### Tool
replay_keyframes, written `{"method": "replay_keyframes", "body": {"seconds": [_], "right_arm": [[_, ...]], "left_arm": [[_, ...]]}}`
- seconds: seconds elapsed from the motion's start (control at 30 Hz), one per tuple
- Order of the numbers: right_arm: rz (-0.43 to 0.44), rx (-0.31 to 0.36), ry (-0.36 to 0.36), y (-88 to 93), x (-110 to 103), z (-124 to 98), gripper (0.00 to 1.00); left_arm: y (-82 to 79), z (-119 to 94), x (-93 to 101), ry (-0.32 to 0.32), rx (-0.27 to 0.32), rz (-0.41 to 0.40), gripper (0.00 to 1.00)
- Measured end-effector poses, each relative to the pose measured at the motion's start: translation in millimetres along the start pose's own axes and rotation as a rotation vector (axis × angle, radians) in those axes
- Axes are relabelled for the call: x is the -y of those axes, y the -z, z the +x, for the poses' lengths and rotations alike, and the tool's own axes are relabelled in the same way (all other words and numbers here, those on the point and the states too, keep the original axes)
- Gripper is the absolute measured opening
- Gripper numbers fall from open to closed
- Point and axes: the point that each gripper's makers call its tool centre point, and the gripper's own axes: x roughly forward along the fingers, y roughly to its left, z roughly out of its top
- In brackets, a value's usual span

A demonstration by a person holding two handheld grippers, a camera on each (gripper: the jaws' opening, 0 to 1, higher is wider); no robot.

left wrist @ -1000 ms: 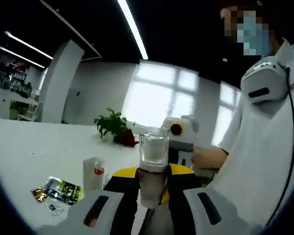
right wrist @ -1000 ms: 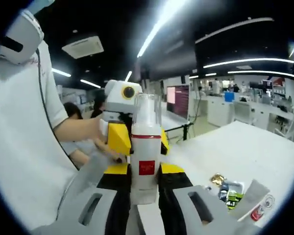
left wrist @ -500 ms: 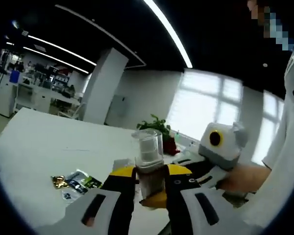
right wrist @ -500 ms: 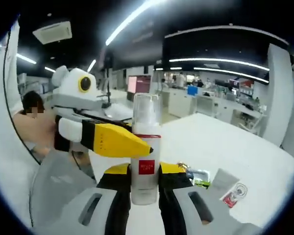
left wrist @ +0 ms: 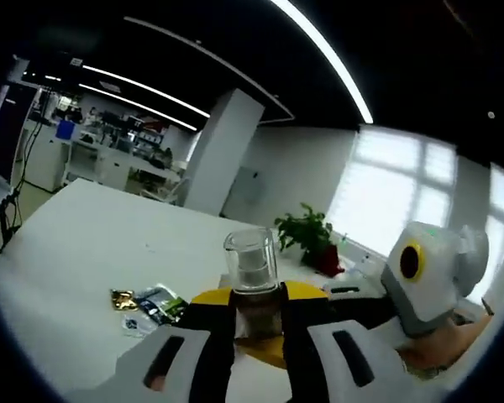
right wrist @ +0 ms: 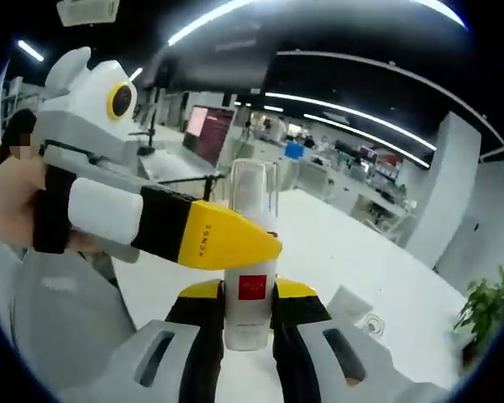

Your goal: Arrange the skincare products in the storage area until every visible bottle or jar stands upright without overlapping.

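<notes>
Clear-capped bottle (right wrist: 250, 252) clamped; left gripper view adds sachets (left wrist: 149, 304).

Open-plan office or lab, long white tables (left wrist: 67, 243), ceiling strip lights (left wrist: 323, 50), white pillar (left wrist: 218, 151), distant cluttered workbenches (right wrist: 353, 180), green potted plant (left wrist: 307, 235).

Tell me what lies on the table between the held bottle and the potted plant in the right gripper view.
A white tube lies there; the table around it is otherwise bare.

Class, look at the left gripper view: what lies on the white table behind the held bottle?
Behind the bottle, to its left, foil sachets lie on the white table. A potted plant stands farther back. The bottle hides whatever is directly behind it.
</notes>
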Motion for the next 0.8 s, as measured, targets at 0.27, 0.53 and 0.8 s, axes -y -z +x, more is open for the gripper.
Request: {"method": "replay_keyframes", "body": {"seconds": [0.27, 0.53, 0.8], "right_arm": [[0.006, -0.003, 0.02, 6.0, 4, -7, 0.21], [0.013, 0.043, -0.013, 6.6, -2, -16, 0.22], [0.032, 0.105, -0.091, 5.3, -6, -27, 0.24]], "left_arm": [[4.1, 3, 7.7, 0.074, -0.048, 0.045, 0.17], [6.0, -1, 12.7, 0.164, -0.079, 0.036, 0.16], [6.8, -3, 35.0, 0.314, -0.123, 0.158, 0.15]]}}
